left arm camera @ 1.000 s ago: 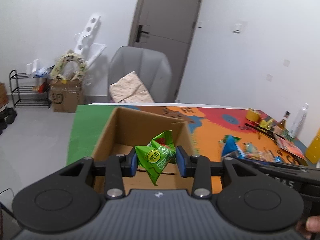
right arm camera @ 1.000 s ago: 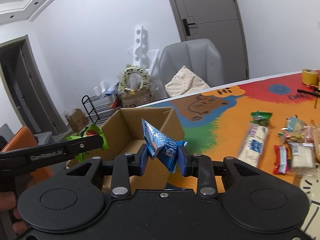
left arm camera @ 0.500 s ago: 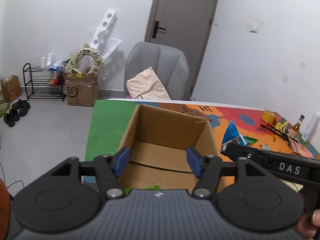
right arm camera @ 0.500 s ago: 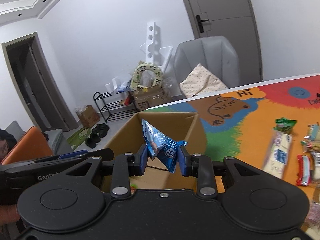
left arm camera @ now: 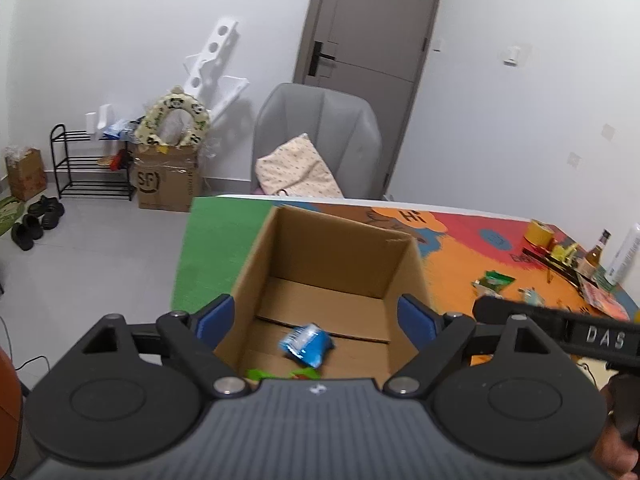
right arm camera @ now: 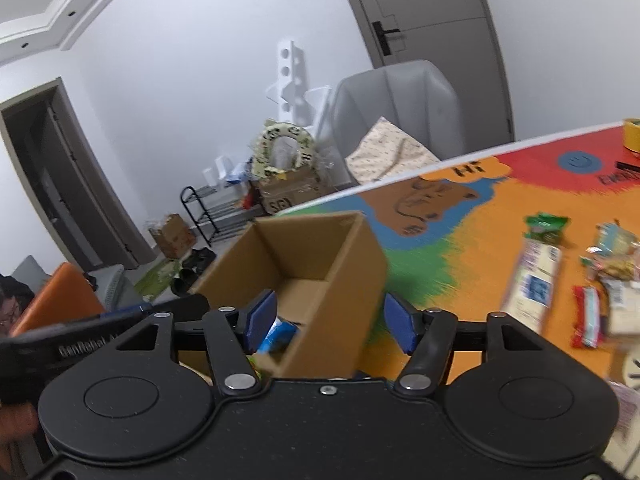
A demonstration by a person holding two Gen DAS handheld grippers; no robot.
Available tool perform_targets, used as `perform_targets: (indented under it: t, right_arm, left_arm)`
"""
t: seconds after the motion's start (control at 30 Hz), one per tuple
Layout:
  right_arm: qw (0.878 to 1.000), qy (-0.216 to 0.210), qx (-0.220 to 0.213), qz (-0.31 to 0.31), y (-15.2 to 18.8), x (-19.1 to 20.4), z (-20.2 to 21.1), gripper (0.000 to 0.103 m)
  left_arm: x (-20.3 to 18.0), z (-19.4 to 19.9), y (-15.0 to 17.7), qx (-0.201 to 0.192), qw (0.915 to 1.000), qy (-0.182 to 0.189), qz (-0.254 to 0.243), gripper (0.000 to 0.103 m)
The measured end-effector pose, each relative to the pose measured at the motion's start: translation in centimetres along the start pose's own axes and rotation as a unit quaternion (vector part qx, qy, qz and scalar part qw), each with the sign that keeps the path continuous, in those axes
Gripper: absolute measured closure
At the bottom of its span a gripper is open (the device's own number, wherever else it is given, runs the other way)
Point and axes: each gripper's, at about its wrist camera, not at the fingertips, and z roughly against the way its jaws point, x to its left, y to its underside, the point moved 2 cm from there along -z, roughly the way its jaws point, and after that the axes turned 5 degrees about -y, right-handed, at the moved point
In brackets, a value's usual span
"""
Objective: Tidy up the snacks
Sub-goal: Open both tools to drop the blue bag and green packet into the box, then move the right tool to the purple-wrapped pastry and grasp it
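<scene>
At the far left of the left wrist view a black shoe rack (left arm camera: 94,164) stands against the wall beside a taped cardboard carton (left arm camera: 168,182), with a grey chair (left arm camera: 320,140) and its patterned cushion (left arm camera: 298,172) further right. In front of the chair the open cardboard box (left arm camera: 332,256) sits on the colourful table mat (left arm camera: 460,248), and the left gripper (left arm camera: 316,318) hangs over the box with its blue pads spread wide and nothing between them. On the box floor lies the blue snack packet (left arm camera: 306,345), and just in front of it the green snack packet (left arm camera: 276,373) peeks out above the gripper body. To the right, the right gripper (right arm camera: 328,318) is likewise released, its pads parted on either side of the near right corner of the box, where the blue packet shows just inside the wall. Further right on the mat lie loose snacks still outside the box: a small green pouch (right arm camera: 546,224), a long white wrapper (right arm camera: 536,280) and a red bar (right arm camera: 588,316), close together. A yellow tape roll (left arm camera: 540,233) and a brown bottle (left arm camera: 596,252) stand at the far right end of the table.
</scene>
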Motion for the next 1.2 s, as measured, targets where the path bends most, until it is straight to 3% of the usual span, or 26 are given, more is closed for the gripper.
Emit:
perform_targets:
  t: [0.1,0.4,0.73,0.87,1.2]
  right_arm:
    - [1.0,0.015,0.005,-0.009,0.7,-1.3,0.9,0.04]
    - [0.998,0.056,0.0,-0.033,2.3,-5.0,4.3,0.032]
    - [0.996,0.087,0.006,-0.027,3.2,-8.5,8.1,0.015]
    - [0.995,0.093,0.006,-0.028,3.5,-9.6,9.2,0.004]
    - [0.993,0.115,0.009,-0.032,4.5,-12.7,10.8,0.001]
  left_arm:
    - [-1.4,0.0,0.4,0.001,0.9999,0.004,-0.013,0.01]
    - [-5.3,-0.4,1.6,0.016,0.9987,0.032,-0.035,0.008]
    - [-9.5,0.3,2.7,0.02,0.9964,0.066,-0.049,0.005]
    - [-11.1,0.7,3.1,0.019,0.9959,0.074,-0.049,0.004]
    - [-14.3,-0.1,4.2,0.041,0.9932,0.094,-0.055,0.004]
